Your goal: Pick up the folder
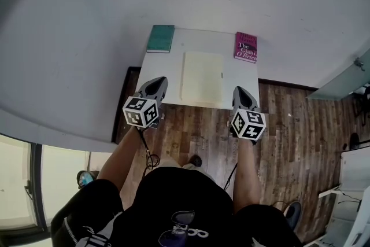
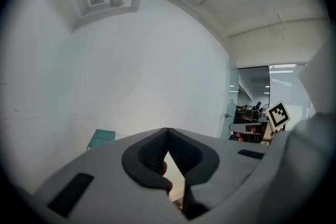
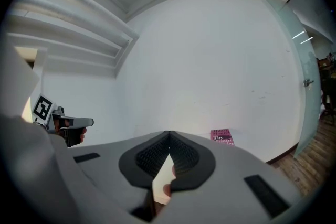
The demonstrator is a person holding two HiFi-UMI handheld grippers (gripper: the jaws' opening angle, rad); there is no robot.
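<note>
Flatness is the risk: the folder (image 1: 202, 77) lies flush in the middle of the worktop (image 1: 173, 63), near the left tool (image 1: 157, 83) and right tool (image 1: 241, 91), both closed tight on nothing, so unopened tips may only shove it.

Probably an office; glass partition (image 1: 344, 81), desks (image 2: 247, 126) beyond; wood-plank floor (image 1: 289, 124).

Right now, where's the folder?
Head view: the cream folder lies flat in the middle of the white table, between the green book at its far-left corner and the pink book at far-right.
</note>
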